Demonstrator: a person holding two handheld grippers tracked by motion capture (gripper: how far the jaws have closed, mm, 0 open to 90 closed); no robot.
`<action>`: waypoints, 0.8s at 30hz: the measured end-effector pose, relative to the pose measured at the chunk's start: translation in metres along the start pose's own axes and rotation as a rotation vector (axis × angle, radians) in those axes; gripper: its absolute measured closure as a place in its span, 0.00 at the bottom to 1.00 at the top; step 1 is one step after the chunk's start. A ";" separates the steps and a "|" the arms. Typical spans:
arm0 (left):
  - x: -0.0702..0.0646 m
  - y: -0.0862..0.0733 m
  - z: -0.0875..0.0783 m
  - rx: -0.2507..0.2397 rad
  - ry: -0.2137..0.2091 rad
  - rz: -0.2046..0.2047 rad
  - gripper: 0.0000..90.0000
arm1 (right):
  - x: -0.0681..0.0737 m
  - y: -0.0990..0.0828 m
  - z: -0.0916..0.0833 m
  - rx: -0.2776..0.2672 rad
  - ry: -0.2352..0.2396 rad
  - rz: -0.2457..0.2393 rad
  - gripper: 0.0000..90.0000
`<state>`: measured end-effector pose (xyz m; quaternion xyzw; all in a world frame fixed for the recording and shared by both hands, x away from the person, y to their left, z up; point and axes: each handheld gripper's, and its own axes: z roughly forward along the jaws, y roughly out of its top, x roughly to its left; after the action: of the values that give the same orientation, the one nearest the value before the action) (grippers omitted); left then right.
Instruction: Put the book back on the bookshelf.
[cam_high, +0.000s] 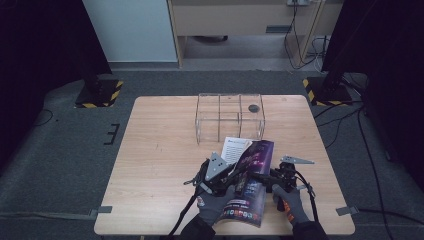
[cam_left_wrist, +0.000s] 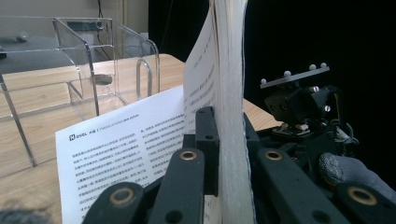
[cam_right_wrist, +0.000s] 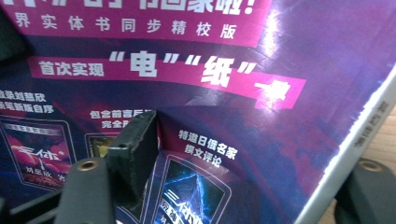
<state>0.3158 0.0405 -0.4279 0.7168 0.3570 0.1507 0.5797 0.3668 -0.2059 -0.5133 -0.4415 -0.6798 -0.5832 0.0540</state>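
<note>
Your left tool (cam_high: 235, 176) is clamped on the open book's (cam_high: 252, 190) page block near the worktop's (cam_high: 160, 150) front edge, in front of the clear organizer (cam_high: 229, 117). Your right tool (cam_high: 260, 179) stands parted against the purple cover, gripping nothing.

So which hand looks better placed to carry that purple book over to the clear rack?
Probably the left. The left gripper is clamped on the book's page block, holding it up. The right gripper stands open against the cover, gripping nothing. The clear rack lies ahead.
</note>
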 end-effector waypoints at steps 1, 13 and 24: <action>0.001 -0.001 0.000 0.000 -0.001 -0.004 0.94 | 0.000 0.000 0.000 0.006 -0.002 0.003 0.41; 0.006 -0.003 0.002 0.002 0.015 -0.025 0.94 | 0.016 0.004 -0.016 -0.002 -0.093 -0.016 0.82; 0.020 -0.003 0.002 0.037 0.073 -0.049 0.93 | 0.031 0.010 -0.030 -0.014 -0.140 -0.057 0.88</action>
<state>0.3298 0.0531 -0.4356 0.7123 0.3983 0.1559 0.5565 0.3415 -0.2148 -0.4781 -0.4618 -0.6902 -0.5570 -0.0133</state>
